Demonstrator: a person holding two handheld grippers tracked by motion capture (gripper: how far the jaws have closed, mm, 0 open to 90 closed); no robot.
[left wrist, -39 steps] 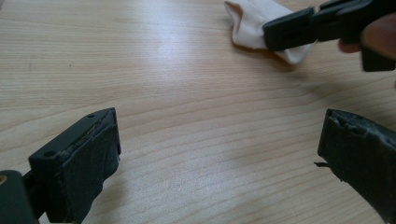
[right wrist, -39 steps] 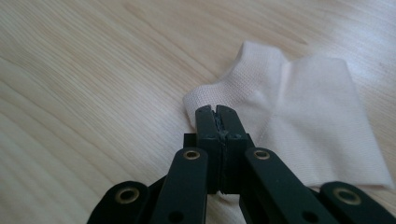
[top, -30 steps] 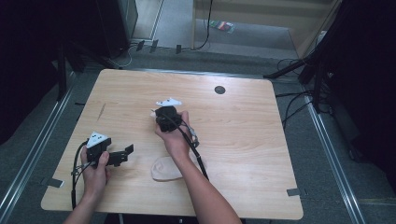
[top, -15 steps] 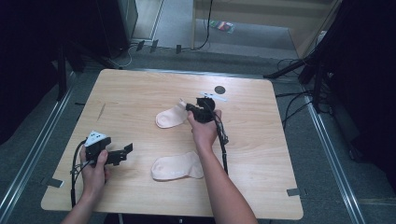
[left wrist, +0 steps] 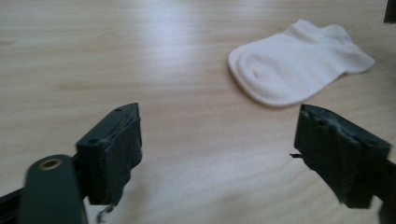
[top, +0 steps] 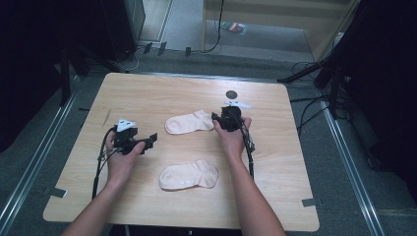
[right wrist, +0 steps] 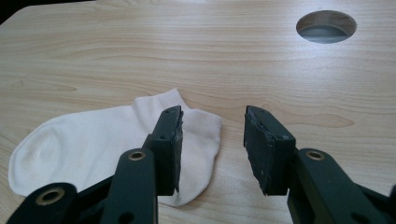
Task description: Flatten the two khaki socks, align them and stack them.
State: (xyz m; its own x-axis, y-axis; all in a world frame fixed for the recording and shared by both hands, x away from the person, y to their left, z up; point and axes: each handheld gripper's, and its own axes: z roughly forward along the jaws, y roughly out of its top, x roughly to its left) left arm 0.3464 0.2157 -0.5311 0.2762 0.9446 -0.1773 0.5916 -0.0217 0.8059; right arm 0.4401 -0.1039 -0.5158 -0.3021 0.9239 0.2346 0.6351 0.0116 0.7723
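Two pale pink ankle socks lie flat on the wooden table (top: pixel 295 196). The far sock (top: pixel 189 123) (right wrist: pixel 84 144) (left wrist: pixel 299 70) has its cuff toward my right gripper (top: pixel 215 121) (right wrist: pixel 213 119). That gripper's jaws have just been opening and stand apart; the cuff lies under its left jaw, with bare wood in the gap. The near sock (top: pixel 189 176) lies by itself toward the front edge. My left gripper (top: pixel 150 139) (left wrist: pixel 222 123) points right, left of both socks. Its jaws have just been closing a little, stand open, and hold nothing.
A round cable hole (top: pixel 231 94) (right wrist: pixel 326 25) sits in the table's far middle, just beyond the right hand. Cables trail from both grippers along the forearms. Dark equipment and floor cables surround the table.
The right hand moved right with a sock, laid it out at the far middle and let go; its jaws opened. The left hand shifted right and away from the front edge.
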